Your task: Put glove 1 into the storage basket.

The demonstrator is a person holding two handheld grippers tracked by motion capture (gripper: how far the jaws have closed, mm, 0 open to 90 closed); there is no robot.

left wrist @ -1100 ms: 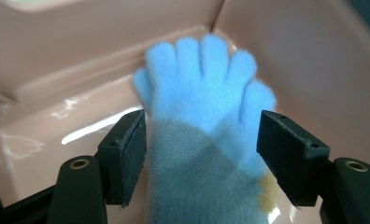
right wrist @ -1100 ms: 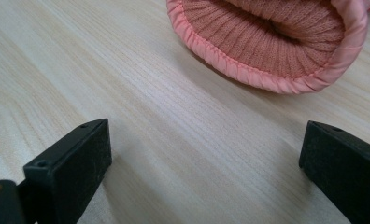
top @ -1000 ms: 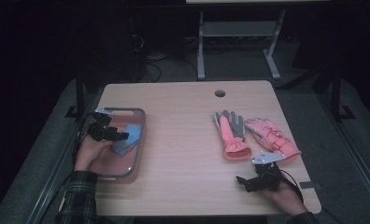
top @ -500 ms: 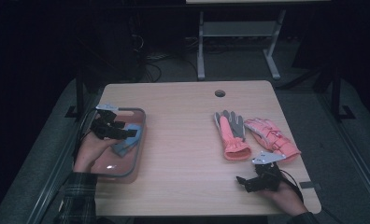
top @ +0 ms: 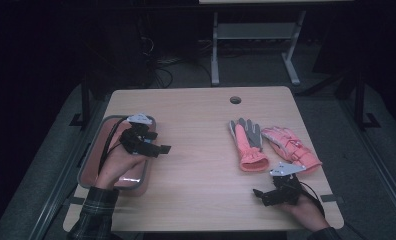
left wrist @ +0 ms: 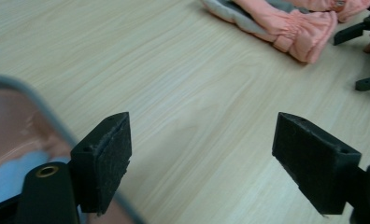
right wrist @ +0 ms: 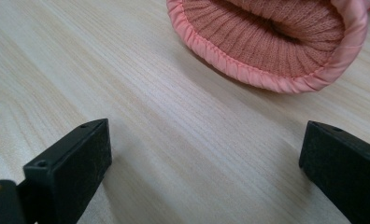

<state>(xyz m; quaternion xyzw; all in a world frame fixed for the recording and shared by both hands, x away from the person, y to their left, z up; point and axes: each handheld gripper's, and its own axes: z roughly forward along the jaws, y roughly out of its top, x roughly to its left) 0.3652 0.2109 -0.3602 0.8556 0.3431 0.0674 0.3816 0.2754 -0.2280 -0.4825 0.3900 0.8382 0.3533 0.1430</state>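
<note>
Gloves [top: 271, 144] lay side by side on the table [top: 201, 115], neither yet lifted (one palm-up). The right gripper [top: 264, 196] sat near their cuffs, jaws apart; the left gripper [top: 158, 148] hovered beside the tray [top: 88, 155], jaws apart, empty.

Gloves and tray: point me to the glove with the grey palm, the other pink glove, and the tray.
Grey-palmed glove [top: 247, 145], high view, on its pink middle.
Pink glove [top: 291, 147], high view, on the back of the glove.
Tray [top: 97, 136], high view, on the bare pink floor near its far left corner.
</note>
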